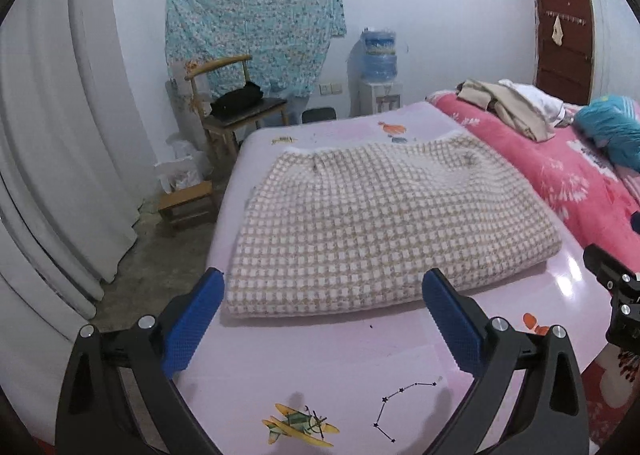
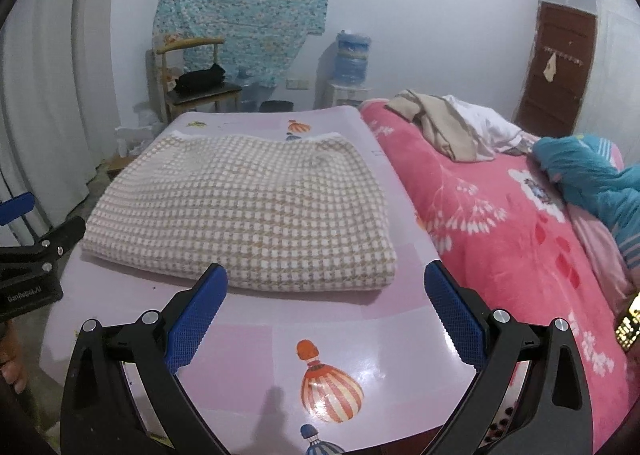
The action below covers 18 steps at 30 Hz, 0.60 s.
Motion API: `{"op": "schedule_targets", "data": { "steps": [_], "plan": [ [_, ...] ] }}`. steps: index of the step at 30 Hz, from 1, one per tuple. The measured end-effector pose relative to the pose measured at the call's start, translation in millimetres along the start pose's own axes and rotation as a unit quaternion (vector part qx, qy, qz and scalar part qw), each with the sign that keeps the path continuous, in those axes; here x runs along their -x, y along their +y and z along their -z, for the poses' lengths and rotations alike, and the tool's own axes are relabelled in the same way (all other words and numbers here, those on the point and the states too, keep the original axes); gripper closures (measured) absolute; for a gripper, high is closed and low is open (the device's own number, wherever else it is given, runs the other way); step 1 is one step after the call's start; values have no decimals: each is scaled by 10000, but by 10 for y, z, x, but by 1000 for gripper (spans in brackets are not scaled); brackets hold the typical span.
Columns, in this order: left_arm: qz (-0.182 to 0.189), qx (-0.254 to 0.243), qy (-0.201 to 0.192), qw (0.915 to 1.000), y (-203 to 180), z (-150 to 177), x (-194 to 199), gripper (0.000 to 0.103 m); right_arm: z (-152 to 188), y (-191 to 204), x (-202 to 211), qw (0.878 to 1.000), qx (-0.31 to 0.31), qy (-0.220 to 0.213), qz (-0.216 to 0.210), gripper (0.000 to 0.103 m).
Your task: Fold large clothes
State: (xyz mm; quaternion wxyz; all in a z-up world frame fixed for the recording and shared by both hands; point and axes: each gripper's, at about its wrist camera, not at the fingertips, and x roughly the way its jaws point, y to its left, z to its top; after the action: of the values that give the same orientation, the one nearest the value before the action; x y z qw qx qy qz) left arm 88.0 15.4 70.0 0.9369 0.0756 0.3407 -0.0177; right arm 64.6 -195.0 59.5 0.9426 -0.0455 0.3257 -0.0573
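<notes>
With both jaw sets spread wide and empty, I hold the left gripper and right gripper just short of the beige-and-white checked knitted garment, which lies folded flat on the glossy pink printed table. I judge one more fold may remain: grip the near corners evenly and lift together. The pink floral blanket crowds the right edge.

Folded garment on board; bed right of board; chair behind, left.
</notes>
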Motion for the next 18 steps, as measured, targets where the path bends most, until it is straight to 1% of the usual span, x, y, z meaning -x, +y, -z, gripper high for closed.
{"op": "schedule_targets", "data": {
  "steps": [2, 4, 7, 12, 15, 18],
  "plan": [
    [95, 87, 168, 9998, -20, -7, -61, 6, -6, 14, -3, 10000, -7, -26, 5, 8],
    [78, 124, 312, 9994, -48, -6, -115, 6, -22, 4, -43, 10000, -60, 30, -35, 8],
    [31, 149, 428, 9990, -86, 7, -157, 6, -44, -28, -111, 9994, -206, 164, -215, 8],
    [126, 317, 599, 9976, -87, 30, -203, 6, -67, 4, -215, 9976, -377, 424, -386, 8],
    [140, 399, 834, 9956, -74, 34, -279, 6, -68, 65, -264, 9965, -392, 560, -479, 8],
    [100, 591, 1090, 9922, -26, 59, -365, 6, -57, 142, -309, 9954, -363, 684, -569, 8]
  ]
}}
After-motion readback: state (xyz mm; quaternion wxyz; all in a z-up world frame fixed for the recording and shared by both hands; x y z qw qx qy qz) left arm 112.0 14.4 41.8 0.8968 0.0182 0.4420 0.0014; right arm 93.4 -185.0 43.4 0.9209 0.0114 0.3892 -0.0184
